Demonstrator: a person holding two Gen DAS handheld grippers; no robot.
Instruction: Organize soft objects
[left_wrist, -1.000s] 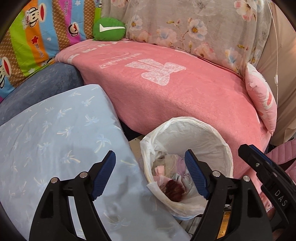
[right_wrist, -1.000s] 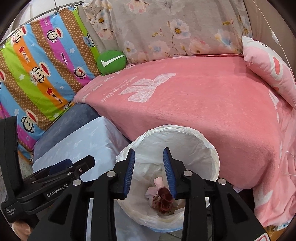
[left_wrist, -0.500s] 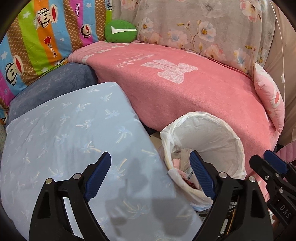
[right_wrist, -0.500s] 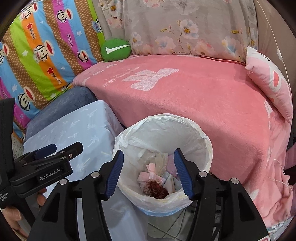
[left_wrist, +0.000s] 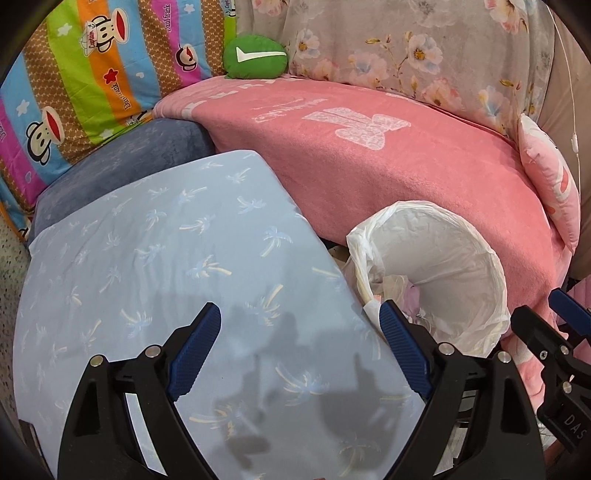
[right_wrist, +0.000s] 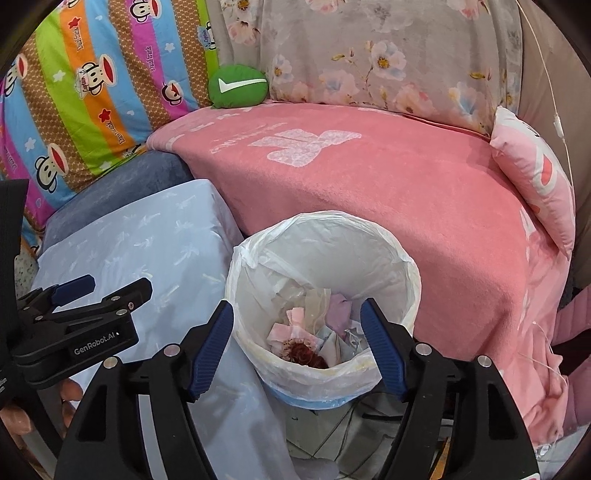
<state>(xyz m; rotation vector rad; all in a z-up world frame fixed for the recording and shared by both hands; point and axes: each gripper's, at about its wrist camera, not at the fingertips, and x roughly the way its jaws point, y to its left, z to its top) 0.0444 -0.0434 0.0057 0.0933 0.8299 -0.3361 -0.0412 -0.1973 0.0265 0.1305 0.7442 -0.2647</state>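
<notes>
A green round cushion (left_wrist: 255, 57) with a white tick lies at the back of the pink blanket (left_wrist: 388, 166), also seen as the green cushion (right_wrist: 237, 86) in the right wrist view. A pink pillow (left_wrist: 550, 184) leans at the blanket's right end, the same pink pillow (right_wrist: 535, 173) in the other view. My left gripper (left_wrist: 299, 350) is open and empty above a light blue palm-print cover (left_wrist: 166, 266). My right gripper (right_wrist: 297, 345) is open and empty over a white-lined bin (right_wrist: 369, 236) holding scraps and a dark red item (right_wrist: 304, 356).
The bin (left_wrist: 436, 236) stands between the blue cover and the pink blanket. A striped monkey-print cloth (left_wrist: 74, 92) and a grey floral cloth (left_wrist: 424, 48) hang behind. A dark blue cushion (left_wrist: 122, 162) lies at the left. A thin white cable (right_wrist: 557, 122) hangs at the right.
Both grippers drew back and left, away from the bin. The right gripper's jaws widened from a narrow gap to fully open. The dark red item lies in the bin.
</notes>
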